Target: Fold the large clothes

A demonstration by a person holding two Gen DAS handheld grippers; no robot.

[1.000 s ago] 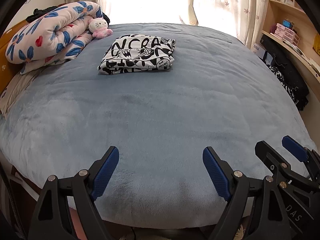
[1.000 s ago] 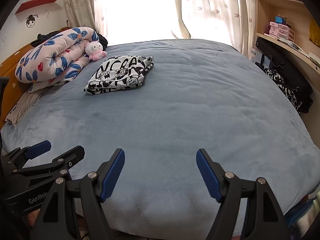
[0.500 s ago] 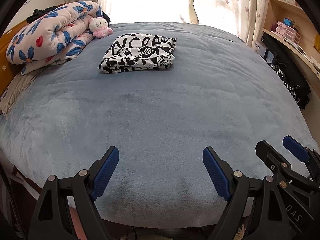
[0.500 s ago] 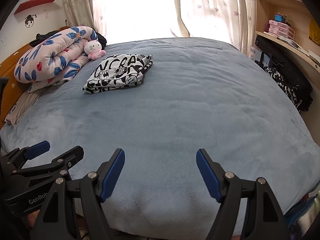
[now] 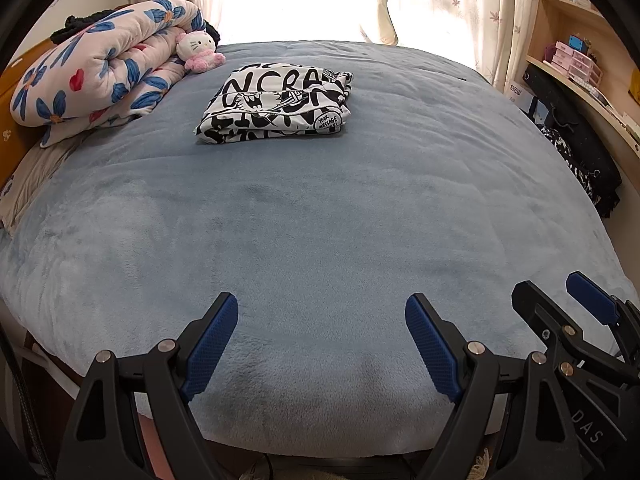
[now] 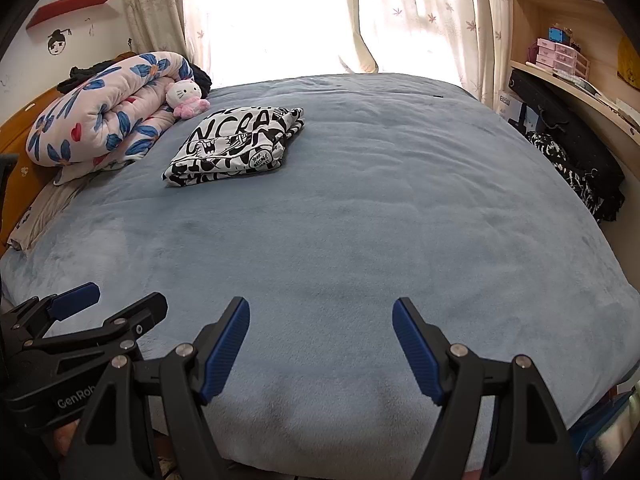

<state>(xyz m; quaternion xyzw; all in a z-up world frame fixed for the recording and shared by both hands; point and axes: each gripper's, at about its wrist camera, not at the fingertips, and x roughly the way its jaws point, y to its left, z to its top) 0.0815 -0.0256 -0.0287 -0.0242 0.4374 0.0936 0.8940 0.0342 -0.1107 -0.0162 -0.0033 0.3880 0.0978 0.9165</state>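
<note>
Folded garment (image 5: 276, 106), black-and-white lettered print, soft knit by the look of it, is lying as a compact rectangular stack in the upper middle of the left wrist view, squared edges toward the camera, resting on the bed (image 5: 320, 240); it is probably sitting there as finished work, well clear of the open centre. The bed is wearing a blue-grey plush cover, short nap, smooth and faintly brushed, offering a broad flat folding surface. Rolled floral quilt (image 5: 100, 68), puffy and padded, is lying at the upper left, with a small white-and-pink plush toy (image 5: 198, 52) just beside it, both apparently pushed aside. Left hand-held gripper (image 5: 322, 340) is hovering over the near bed edge at the lower middle, jaws standing wide, nothing between its ribbed blue pads. Right hand-held gripper (image 6: 320, 344) is doing likewise in its own view, wide and empty. Dark clothing (image 6: 572, 164) is hanging at the right by the wooden shelves, possibly awaiting folding.
</note>
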